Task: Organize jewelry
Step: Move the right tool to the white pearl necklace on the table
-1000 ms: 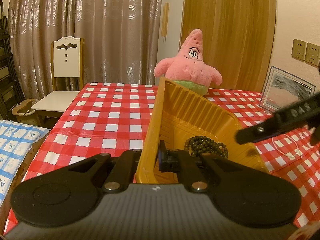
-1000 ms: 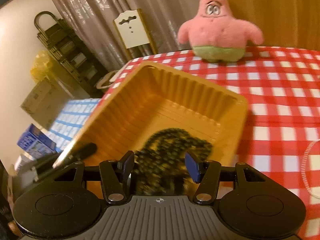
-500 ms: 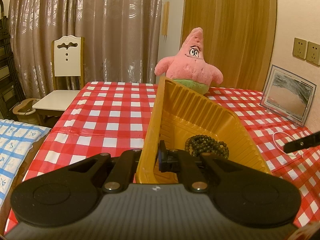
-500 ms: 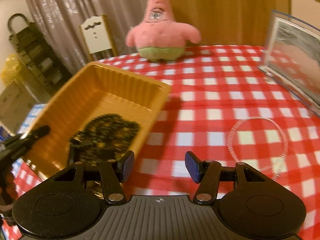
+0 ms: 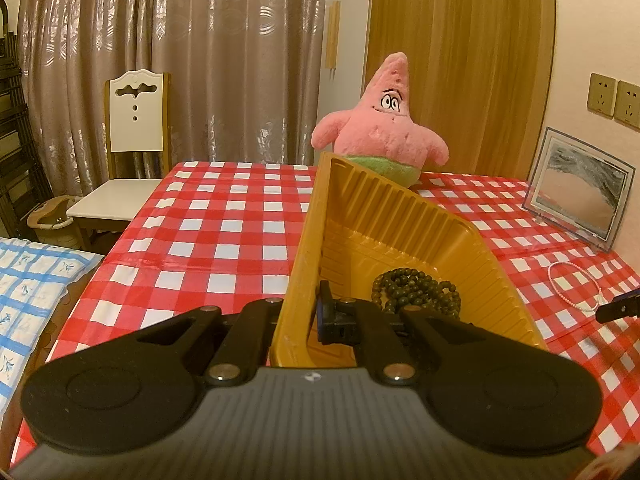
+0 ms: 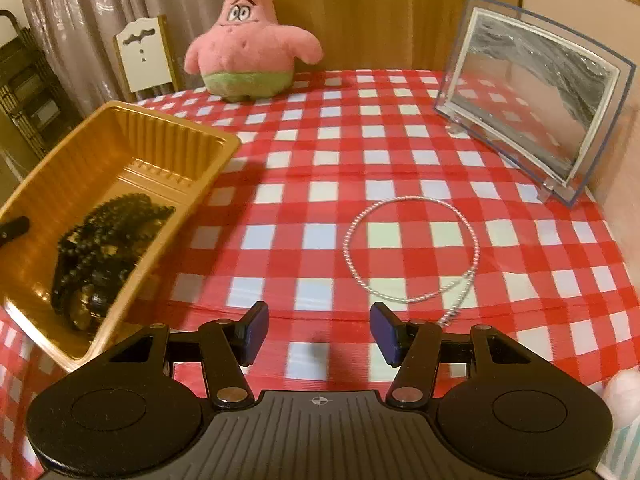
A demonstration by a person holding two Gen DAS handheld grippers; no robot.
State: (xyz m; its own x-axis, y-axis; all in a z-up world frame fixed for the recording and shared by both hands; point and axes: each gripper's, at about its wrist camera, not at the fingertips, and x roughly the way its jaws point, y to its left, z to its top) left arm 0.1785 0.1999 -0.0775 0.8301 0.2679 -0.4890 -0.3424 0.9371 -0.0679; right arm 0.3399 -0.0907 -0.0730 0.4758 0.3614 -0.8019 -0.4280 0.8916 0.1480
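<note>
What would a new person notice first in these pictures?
The pink star plush toy at the far edge of the red checked tablecloth. Next, the yellow tray on the left, holding dark beads; the left gripper is clamped on its wall. A thin pearl necklace lies loose just ahead of the open right gripper.

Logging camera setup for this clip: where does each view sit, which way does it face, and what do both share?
Left wrist: on the left gripper, clamped on the ribbed yellow plastic tray's rim, facing the curtains.
Right wrist: on the right gripper, jaws open and empty, angled down at the white bead necklace on the red checked tablecloth.
Shared: tray, dark bead bracelet, necklace, pink star plush toy, clear picture frame.
</note>
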